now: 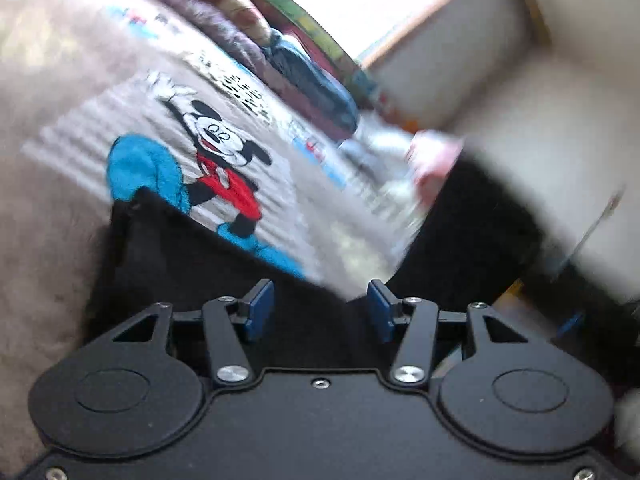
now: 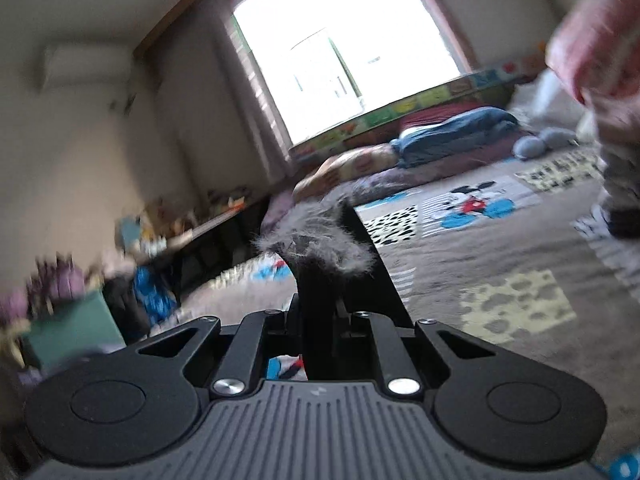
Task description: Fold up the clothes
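We've got the right gripper (image 2: 320, 312) clamped tight on a black garment (image 2: 320, 264) that rises frayed just ahead of its fingers, while our left gripper (image 1: 321, 308) hangs spread apart, the same dark cloth draped beneath and between its pads (image 1: 260, 310).

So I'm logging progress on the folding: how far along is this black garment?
Nothing looks folded yet. In hand: the right claw is shut on the black garment, lifting a frayed edge, while the left claw is open with the black cloth spread beneath it over the cartoon mouse rug. Left: grasping with the left, making every fold, and setting it down.
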`<state>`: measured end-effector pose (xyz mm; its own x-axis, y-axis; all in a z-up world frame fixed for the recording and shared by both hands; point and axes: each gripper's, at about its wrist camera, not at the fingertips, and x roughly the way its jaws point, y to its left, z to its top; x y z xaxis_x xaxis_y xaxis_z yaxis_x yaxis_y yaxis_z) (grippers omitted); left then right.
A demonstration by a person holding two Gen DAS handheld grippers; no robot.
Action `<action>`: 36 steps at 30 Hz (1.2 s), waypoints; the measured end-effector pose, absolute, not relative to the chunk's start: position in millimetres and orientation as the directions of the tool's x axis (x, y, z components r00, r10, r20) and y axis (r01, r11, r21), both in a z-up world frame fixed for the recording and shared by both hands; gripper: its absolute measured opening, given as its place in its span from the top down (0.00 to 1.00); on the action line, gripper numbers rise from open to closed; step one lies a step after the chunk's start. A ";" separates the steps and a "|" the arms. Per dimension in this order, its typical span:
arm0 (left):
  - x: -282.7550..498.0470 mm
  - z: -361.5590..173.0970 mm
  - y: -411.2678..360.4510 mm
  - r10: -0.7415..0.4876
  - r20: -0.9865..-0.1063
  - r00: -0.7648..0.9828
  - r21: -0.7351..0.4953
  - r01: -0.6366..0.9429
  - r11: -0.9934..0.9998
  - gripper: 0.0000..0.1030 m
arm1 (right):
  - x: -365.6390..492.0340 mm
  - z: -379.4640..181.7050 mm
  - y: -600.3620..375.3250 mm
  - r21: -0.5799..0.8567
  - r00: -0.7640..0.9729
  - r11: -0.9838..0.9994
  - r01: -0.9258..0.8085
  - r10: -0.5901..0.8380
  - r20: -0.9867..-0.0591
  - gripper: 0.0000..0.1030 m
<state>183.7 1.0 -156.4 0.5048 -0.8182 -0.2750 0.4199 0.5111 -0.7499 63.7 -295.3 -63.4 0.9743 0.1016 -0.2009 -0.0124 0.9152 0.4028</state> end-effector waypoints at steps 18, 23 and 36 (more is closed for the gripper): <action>227.4 -163.5 54.5 -0.896 -0.073 0.439 -0.955 0.229 0.190 0.36 | 111.3 -113.4 -126.3 -0.221 0.923 0.958 -0.181 0.088 -0.375 0.87; 238.7 -165.0 57.4 -0.896 -0.093 0.434 -0.953 0.222 0.207 0.36 | 108.9 -131.6 -89.5 -0.423 0.916 0.877 -0.228 0.046 -0.398 0.87; 218.3 -145.3 35.1 -0.777 -0.369 0.510 -0.686 0.415 0.598 0.86 | 92.5 -140.5 -47.7 -0.601 0.937 0.760 -0.247 0.030 -0.348 0.87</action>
<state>218.3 35.1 -145.3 0.5099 -0.7772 -0.3687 0.4155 0.5978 -0.6856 92.5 -47.7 -140.5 0.9371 0.0298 -0.3479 -0.2473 0.7600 -0.6010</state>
